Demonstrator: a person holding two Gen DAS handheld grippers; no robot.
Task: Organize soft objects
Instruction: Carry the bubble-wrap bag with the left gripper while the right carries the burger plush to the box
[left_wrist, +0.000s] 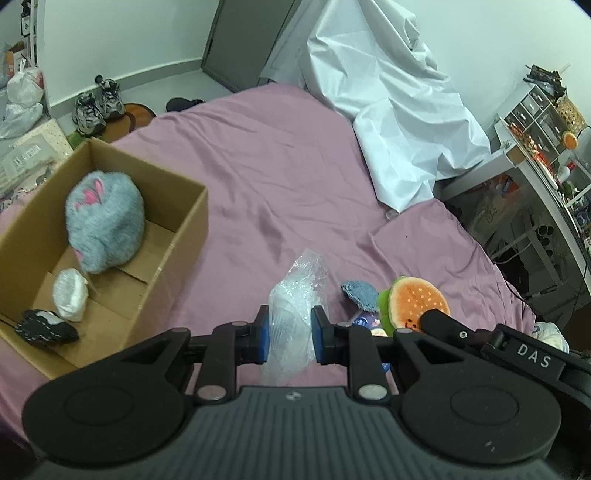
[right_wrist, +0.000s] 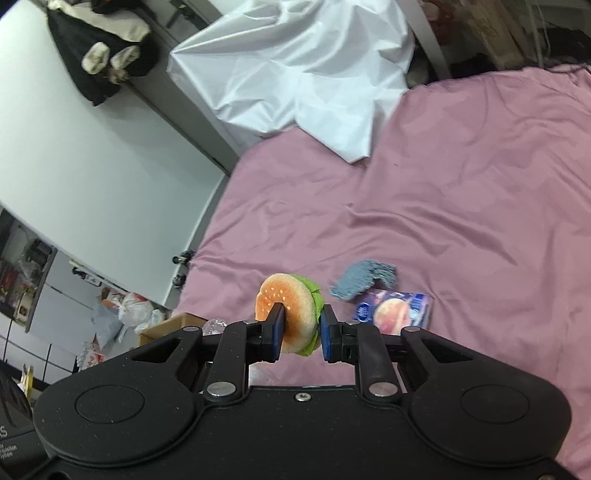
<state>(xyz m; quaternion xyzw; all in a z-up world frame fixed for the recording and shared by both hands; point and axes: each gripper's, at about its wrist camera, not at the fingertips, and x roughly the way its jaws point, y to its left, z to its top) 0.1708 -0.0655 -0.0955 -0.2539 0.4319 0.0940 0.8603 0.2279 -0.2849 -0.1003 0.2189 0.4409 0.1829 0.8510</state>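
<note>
My left gripper (left_wrist: 289, 332) is shut on a clear plastic bag of white stuff (left_wrist: 291, 314), held above the pink bed. My right gripper (right_wrist: 302, 332) is shut on a plush burger (right_wrist: 291, 314) with an orange bun and green lettuce; the burger also shows in the left wrist view (left_wrist: 415, 301). A cardboard box (left_wrist: 177, 243) at the left holds a grey fluffy plush (left_wrist: 105, 221), a small white bundle (left_wrist: 70, 295) and a black item (left_wrist: 46, 326). A blue knitted cloth (right_wrist: 364, 278) and a small printed pack (right_wrist: 397, 310) lie on the bed.
A pink sheet (left_wrist: 280, 173) covers the bed. A crumpled white sheet (left_wrist: 391, 107) lies at the far end. Shoes (left_wrist: 98, 105) and bags stand on the floor to the left. A cluttered shelf unit (left_wrist: 543, 122) stands at the right.
</note>
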